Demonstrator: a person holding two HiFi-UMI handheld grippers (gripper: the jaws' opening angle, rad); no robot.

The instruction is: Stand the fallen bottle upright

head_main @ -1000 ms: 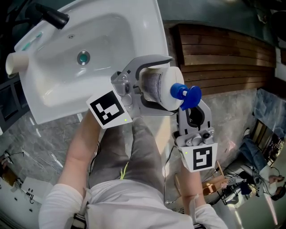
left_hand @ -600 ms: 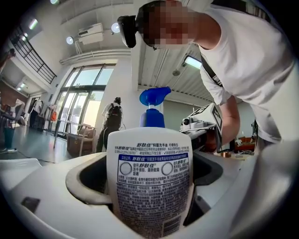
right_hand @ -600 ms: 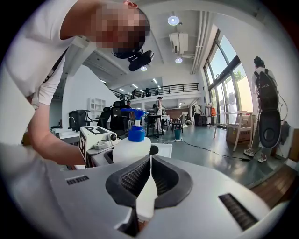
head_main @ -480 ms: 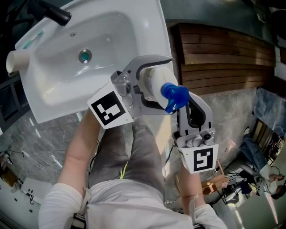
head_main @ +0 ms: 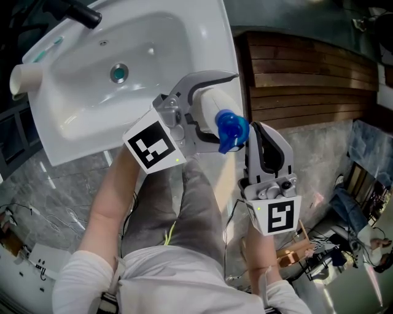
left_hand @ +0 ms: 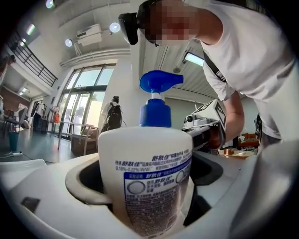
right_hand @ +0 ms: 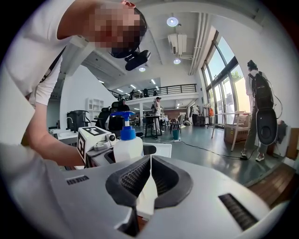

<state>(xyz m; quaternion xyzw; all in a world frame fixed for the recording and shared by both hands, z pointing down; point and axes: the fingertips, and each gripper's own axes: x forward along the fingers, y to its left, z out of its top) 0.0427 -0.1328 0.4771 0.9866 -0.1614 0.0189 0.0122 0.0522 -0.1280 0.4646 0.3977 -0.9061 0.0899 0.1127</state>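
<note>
A white bottle (head_main: 209, 105) with a blue pump top (head_main: 229, 129) is held off the sink in my left gripper (head_main: 218, 111), which is shut on its body. In the left gripper view the bottle (left_hand: 148, 175) stands between the jaws with its pump (left_hand: 158, 100) pointing up. My right gripper (head_main: 265, 146) sits just right of the pump, shut with nothing between its pads (right_hand: 140, 175). From the right gripper view the bottle (right_hand: 127, 147) shows beyond the jaws, apart from them.
A white wash basin (head_main: 196, 43) with a black tap (head_main: 83, 12) lies at the upper left. A white cup-like thing (head_main: 23, 78) sits at its left rim. Dark wooden slats (head_main: 307, 80) lie to the right, grey stone floor (head_main: 49, 196) below.
The left gripper has turned the bottle so its pump swings from the right toward the camera. The pump has moved left, off the right gripper, which has barely moved.
</note>
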